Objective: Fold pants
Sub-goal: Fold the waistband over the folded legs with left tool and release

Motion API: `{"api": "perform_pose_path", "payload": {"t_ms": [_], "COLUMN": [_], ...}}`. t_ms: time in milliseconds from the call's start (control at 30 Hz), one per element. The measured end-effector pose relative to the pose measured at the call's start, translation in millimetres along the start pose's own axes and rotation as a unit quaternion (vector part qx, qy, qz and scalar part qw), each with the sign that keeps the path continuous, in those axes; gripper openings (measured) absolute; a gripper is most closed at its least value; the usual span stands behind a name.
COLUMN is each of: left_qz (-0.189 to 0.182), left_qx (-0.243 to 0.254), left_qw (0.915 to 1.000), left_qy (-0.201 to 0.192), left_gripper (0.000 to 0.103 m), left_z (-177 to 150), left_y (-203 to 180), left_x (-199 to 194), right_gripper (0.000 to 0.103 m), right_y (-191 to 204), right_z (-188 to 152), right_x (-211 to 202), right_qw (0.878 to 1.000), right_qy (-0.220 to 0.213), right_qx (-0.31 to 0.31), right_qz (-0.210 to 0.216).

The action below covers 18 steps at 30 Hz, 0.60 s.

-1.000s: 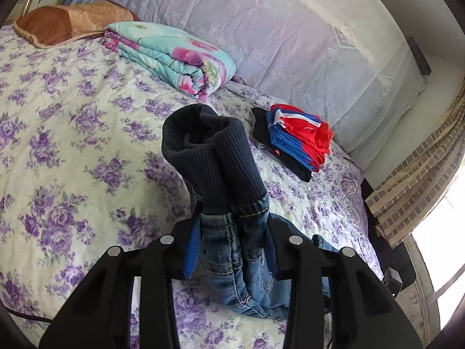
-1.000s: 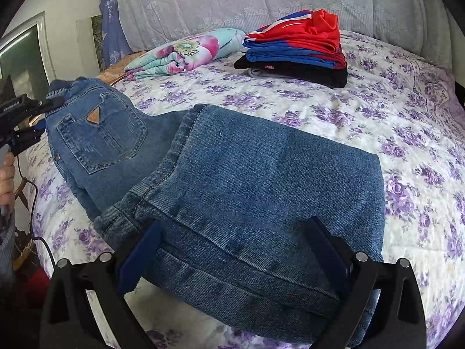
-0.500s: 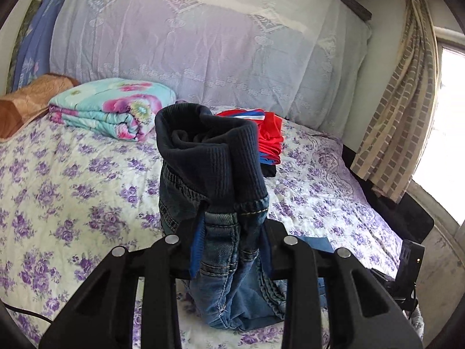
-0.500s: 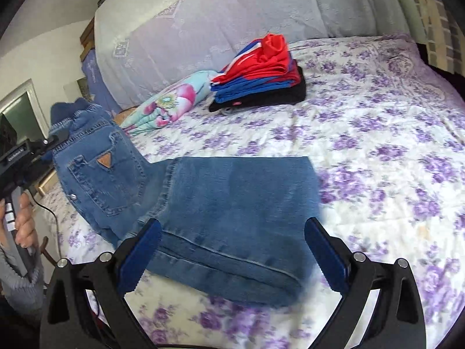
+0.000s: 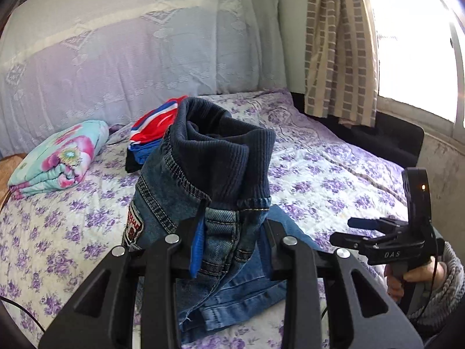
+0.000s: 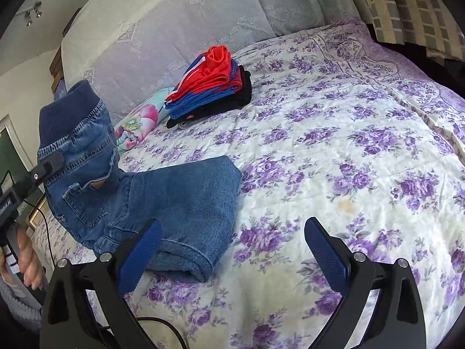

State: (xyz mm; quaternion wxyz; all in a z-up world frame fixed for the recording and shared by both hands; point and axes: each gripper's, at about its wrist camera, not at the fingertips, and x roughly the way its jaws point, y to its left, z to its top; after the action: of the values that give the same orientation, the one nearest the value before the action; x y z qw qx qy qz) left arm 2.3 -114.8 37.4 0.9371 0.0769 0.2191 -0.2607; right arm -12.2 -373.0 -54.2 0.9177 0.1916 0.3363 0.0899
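The left gripper (image 5: 232, 250) clamps the jeans (image 6: 162, 200) at the waistband, lifted over folded legs on the bed (image 6: 334, 160) — final fold likely. Right gripper (image 6: 232, 250), jaws apart, hovers near — next, lay waistband across.

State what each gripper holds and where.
Left gripper clamps the jeans just below the ribbed waistband; right gripper is open, holding nothing.
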Motion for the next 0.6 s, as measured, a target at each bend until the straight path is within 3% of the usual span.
{"api": "perform_pose_path", "payload": {"t_ms": [133, 267, 367, 467, 600], "left_qz": [-0.026, -0.028, -0.030, -0.022, -0.044], "left_qx": [0.057, 0.100, 0.101, 0.106, 0.073], "left_qw": [0.9978, 0.9926, 0.9905, 0.9902, 0.9922], "left_qy": [0.021, 0.064, 0.089, 0.088, 0.091], "left_gripper": [0.029, 0.029, 0.029, 0.030, 0.031], "left_z": [-11.3, -31.1, -40.8, -43.0, -37.5], "left_y": [-39.4, -62.8, -66.1, -68.6, -56.7], "left_x": [25.5, 54.9, 68.7, 66.3, 54.8], "right_gripper": [0.099, 0.099, 0.099, 0.099, 0.099], "right_y": [-11.0, -21.5, -26.3, -29.8, -31.1], "right_z": [2.9, 6.4, 7.1, 6.6, 6.7], "right_x": [-3.7, -3.6, -5.1, -5.1, -4.6], "right_qw": [1.000, 1.000, 0.999, 0.999, 0.999], "right_qy": [-0.007, -0.009, -0.012, -0.012, -0.012], "right_qx": [0.013, 0.023, 0.028, 0.033, 0.034], "right_qz": [-0.008, -0.015, -0.018, -0.020, -0.021]}}
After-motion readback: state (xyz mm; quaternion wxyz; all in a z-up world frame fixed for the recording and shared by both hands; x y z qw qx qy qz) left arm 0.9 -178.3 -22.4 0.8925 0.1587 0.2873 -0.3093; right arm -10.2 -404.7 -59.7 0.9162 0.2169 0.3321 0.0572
